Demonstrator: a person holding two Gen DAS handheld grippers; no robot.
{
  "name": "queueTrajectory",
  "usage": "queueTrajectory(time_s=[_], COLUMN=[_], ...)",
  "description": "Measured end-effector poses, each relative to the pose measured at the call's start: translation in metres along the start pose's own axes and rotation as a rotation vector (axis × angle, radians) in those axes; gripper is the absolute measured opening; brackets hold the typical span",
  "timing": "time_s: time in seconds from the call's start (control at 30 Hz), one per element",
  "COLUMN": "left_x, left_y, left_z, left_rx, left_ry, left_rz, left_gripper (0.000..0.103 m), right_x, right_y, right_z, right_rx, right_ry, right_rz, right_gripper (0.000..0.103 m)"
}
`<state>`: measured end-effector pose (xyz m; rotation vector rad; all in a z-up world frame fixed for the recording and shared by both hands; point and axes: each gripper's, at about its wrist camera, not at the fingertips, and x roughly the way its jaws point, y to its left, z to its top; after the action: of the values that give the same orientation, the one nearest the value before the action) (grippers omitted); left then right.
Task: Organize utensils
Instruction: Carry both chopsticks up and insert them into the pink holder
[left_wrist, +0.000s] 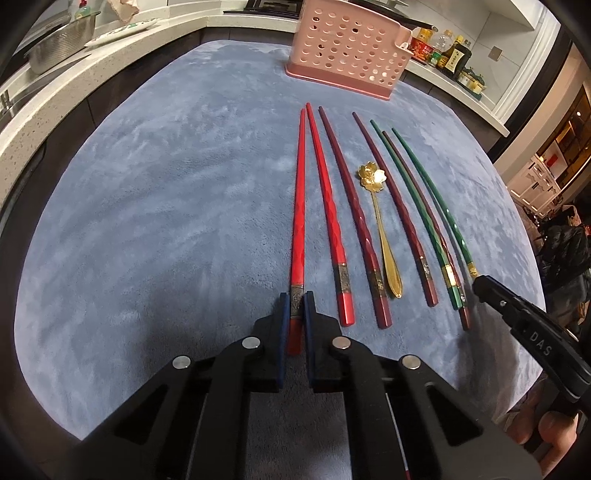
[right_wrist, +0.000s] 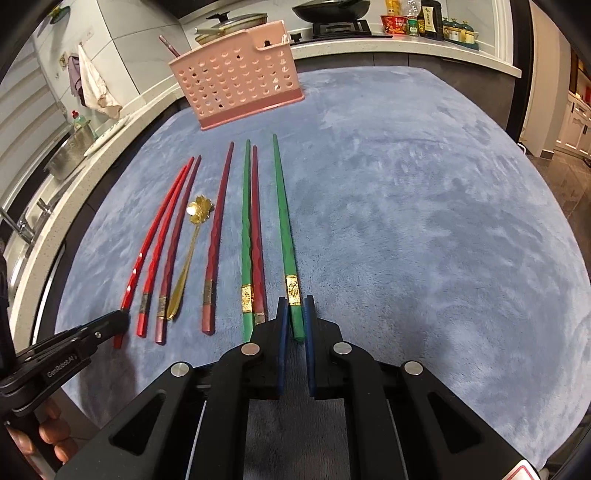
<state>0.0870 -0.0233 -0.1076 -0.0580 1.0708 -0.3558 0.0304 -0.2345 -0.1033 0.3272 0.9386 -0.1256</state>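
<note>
Now left gripper (left_wrist: 295, 301) pinches red chopstick (left_wrist: 298, 206); right gripper (right_wrist: 294, 308) pinches green chopstick (right_wrist: 284, 229).

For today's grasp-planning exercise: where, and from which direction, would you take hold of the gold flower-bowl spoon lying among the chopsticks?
Grip the gold spoon at the wider near end of its handle, probably from above with fingers across the handle. It lies flat on the blue cloth, and dark red chopsticks flank it closely, so a sideways approach looks crowded. The flower bowl is broad and uneven, a poorer hold.
</note>
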Motion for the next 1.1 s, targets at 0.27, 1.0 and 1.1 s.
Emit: queueTrajectory(time_s=[0.27,1.0,1.1], left_x=[-0.022,-0.119,-0.130], left_y=[0.003,0.005,0.000], left_z=[0.009,0.117,0.138], left_rx=[-0.021,-0.005,0.009], left_ry=[-0.043,-0.323,-0.371], left_rz=[-0.005,-0.001,0.001], left_gripper=[0.007,0.007,0.007], right_x=[-0.031,-0.116,-0.120], right_y=[0.001,0.004,0.005], right_z=[0.011,0.109,0.124], right_rx=[0.006,0.014,0.008], right_ry=[-0.061,-0.314,-0.335], right_rz=[0.018,0.039,0.040], right_gripper=[0.007,0.006,0.006])
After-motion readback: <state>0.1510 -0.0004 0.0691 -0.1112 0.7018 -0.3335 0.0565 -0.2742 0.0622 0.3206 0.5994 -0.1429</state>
